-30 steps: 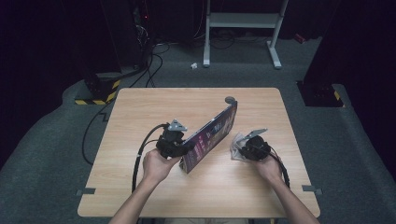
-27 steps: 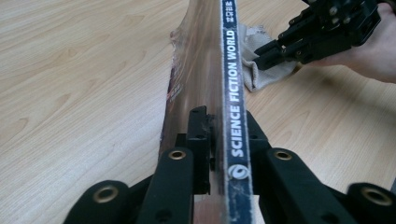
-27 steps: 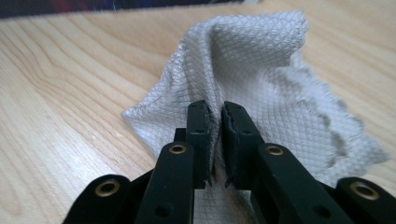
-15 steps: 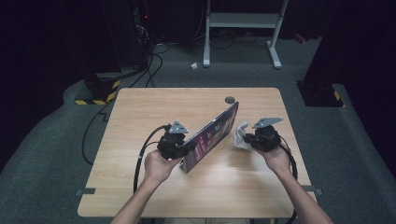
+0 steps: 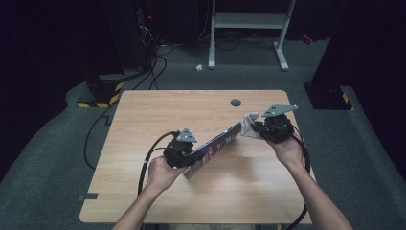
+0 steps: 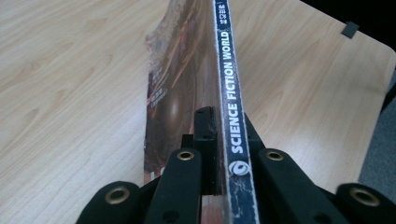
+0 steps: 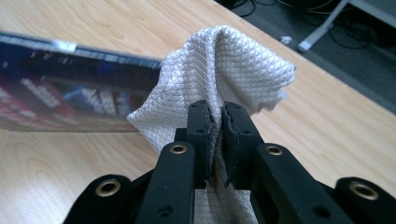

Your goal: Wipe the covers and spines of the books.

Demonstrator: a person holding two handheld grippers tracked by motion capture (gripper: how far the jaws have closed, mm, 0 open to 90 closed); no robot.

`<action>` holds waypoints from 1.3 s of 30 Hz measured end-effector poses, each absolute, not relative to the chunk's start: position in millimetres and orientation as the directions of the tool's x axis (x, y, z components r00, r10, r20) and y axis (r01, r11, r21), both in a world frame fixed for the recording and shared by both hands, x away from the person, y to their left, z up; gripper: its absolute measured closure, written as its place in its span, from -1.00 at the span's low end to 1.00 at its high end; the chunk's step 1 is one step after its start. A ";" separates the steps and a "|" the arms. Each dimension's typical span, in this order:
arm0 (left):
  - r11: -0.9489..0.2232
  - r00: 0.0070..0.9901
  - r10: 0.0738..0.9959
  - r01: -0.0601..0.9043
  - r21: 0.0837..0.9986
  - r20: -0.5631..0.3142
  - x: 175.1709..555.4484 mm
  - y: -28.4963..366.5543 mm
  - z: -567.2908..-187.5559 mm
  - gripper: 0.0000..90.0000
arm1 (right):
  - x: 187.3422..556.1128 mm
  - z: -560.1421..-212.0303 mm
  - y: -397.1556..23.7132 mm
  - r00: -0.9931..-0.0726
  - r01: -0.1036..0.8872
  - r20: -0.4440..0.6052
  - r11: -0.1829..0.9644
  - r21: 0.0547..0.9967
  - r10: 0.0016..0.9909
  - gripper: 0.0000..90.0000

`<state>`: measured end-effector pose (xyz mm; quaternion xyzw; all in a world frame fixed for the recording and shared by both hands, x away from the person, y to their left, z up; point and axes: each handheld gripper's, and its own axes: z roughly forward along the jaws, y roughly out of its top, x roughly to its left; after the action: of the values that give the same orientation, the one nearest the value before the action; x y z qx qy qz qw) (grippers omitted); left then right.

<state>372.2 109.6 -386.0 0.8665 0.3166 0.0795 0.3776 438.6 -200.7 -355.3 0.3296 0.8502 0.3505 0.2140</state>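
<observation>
The left gripper [image 5: 181,152] jaws clamp the magazine [image 5: 215,146] at its near spine end; the right gripper [image 5: 268,128] jaws pinch a white cloth [image 7: 219,79] against its far end, above the table [image 5: 158,110].

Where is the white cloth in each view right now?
High view: the white cloth sits right of centre, pinched in the right gripper, at the far end of the magazine.
Left gripper view: I can't make the cloth out here; the magazine's spine runs up the middle.
Right gripper view: the cloth bunches up at centre, above the jaws.
Shared landmark: the magazine.
</observation>
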 end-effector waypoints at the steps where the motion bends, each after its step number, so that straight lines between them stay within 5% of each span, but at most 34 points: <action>1: -0.518 0.790 0.605 0.488 0.703 -0.102 371.8 108.6 -386.4 0.87 | 439.1 -353.0 -200.5 -0.687 0.412 -0.139 0.540 0.734 0.713 0.80; 8: -0.538 0.809 0.579 0.473 0.697 -0.102 369.6 101.0 -388.7 0.87 | 442.3 -344.6 -193.6 -0.683 0.414 -0.163 0.561 0.717 0.712 0.79; 21: -0.569 0.818 0.572 0.449 0.689 -0.061 367.1 94.5 -390.5 0.87 | 417.3 -344.8 -136.3 -0.822 0.264 -0.204 0.675 0.689 0.531 0.79; 29: -0.567 0.815 0.576 0.450 0.689 -0.059 367.3 91.2 -390.7 0.87 | 424.0 -349.8 -147.7 -0.797 0.330 -0.157 0.639 0.695 0.583 0.80; 39: -0.565 0.809 0.585 0.463 0.683 -0.064 370.1 84.7 -393.7 0.87 | 384.8 -352.2 -103.4 -0.874 0.186 -0.179 0.653 0.734 0.451 0.81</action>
<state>370.1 84.7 -393.7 0.8806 0.2975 0.0847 0.3589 384.8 -103.4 -352.2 0.1786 0.8920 0.3763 0.1759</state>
